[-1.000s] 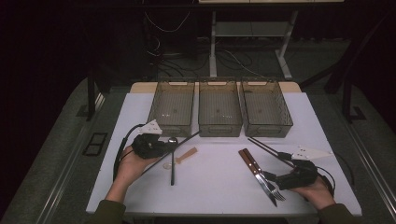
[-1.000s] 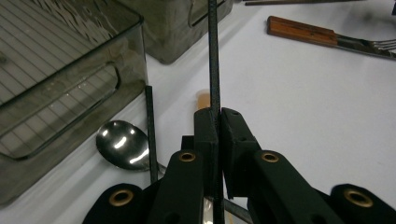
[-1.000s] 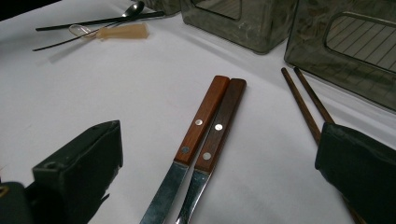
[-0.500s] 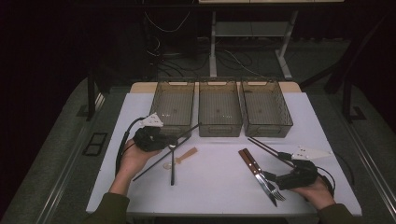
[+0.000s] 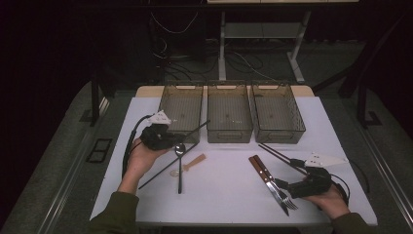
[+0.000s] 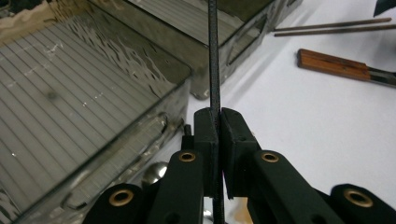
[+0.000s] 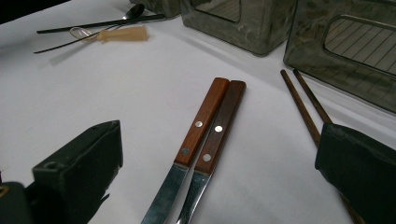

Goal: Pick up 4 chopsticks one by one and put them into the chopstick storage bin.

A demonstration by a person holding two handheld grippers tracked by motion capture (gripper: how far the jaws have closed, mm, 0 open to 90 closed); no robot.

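I'm pinching one black chopstick in my left gripper, right gripper gaping wide over the wood-handled knife and fork at five o'clock, while all three bins are sitting empty, so sorting seems barely begun.

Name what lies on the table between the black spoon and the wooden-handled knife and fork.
In the high view, a small tan spoon lies just right of the black spoon; from there to the knife and fork the white table is bare.

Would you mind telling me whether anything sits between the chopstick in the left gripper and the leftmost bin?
Nothing visible does. The left gripper is shut on the black chopstick, which slants up over the near right corner of the leftmost bin. The bin is open-topped and looks empty. The black spoon lies on the table below, out of the path.
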